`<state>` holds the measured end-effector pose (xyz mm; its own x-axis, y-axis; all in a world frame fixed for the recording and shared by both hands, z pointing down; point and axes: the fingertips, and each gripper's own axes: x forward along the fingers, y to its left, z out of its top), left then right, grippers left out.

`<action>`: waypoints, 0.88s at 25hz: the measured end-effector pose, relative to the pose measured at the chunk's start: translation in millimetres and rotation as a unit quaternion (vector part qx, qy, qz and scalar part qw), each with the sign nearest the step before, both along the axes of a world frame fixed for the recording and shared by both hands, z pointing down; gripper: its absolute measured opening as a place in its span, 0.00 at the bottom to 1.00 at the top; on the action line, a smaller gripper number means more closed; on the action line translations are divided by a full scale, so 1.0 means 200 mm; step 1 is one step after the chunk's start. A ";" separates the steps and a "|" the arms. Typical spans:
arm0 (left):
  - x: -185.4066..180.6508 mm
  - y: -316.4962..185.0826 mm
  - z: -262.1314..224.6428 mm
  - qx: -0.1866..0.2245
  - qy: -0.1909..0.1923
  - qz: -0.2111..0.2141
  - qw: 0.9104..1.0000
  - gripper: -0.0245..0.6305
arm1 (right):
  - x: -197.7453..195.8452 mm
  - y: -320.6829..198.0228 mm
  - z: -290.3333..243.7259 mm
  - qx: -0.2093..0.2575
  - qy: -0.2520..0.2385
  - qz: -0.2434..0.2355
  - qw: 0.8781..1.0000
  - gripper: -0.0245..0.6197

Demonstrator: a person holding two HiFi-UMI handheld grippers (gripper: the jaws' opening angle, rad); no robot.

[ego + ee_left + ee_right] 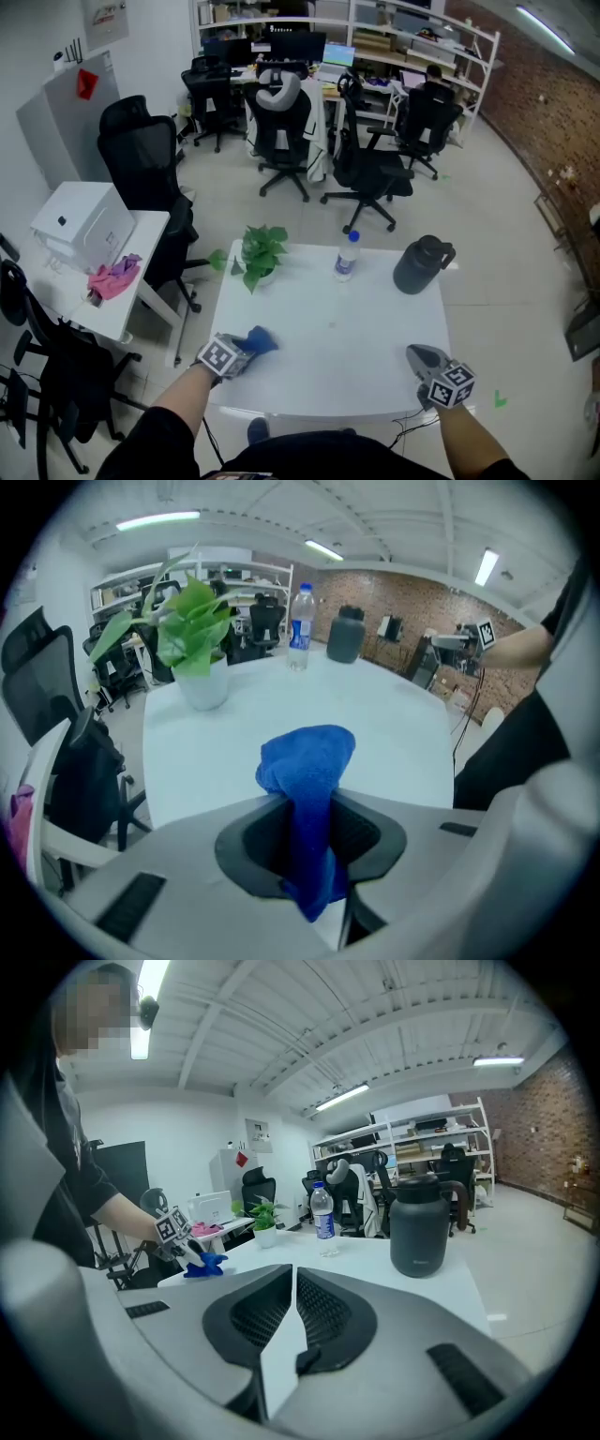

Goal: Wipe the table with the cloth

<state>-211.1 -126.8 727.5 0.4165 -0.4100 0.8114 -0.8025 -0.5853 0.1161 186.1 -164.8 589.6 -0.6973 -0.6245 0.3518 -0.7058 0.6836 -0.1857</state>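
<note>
Grasp step: left gripper point(312, 838) fingers pinch the blue cloth point(307, 761) over the counter's point(356, 361) near-left area. Right gripper point(291, 1309) fingers closed, empty. Next, probably: press cloth flat, then sweep across.

Green potted plant point(260, 253) stood just left of a clear water bottle point(346, 257), dark handled jug point(421, 265) farther right, white box point(82, 225) and crumpled pink rag point(115, 277) sat on a side desk point(150, 239), black office chairs point(281, 127) stood behind, brick wall point(534, 103) ran along the right.

No readable text; label on the water bottle point(346, 256) is blurred
</note>
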 end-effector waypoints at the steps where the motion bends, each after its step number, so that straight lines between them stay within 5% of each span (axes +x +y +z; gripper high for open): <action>1: 0.06 -0.06 -0.05 0.014 0.013 0.000 1.000 0.16 | 0.02 0.00 0.00 0.000 -0.001 0.003 1.000 0.09; 6: 0.39 -0.32 -0.20 0.044 0.042 0.020 0.998 0.16 | 0.13 0.04 0.03 -0.004 -0.009 0.019 1.000 0.09; 22: 1.03 -0.73 0.07 -0.010 -0.031 0.097 0.995 0.16 | 0.45 0.10 0.09 -0.017 -0.009 0.060 0.998 0.09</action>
<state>-5.5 -272.4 740.8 0.4354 -0.3099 0.8452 -0.6799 -0.7285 0.0832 275.6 -145.0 607.5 -0.6241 -0.6923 0.3624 -0.7790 0.5873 -0.2196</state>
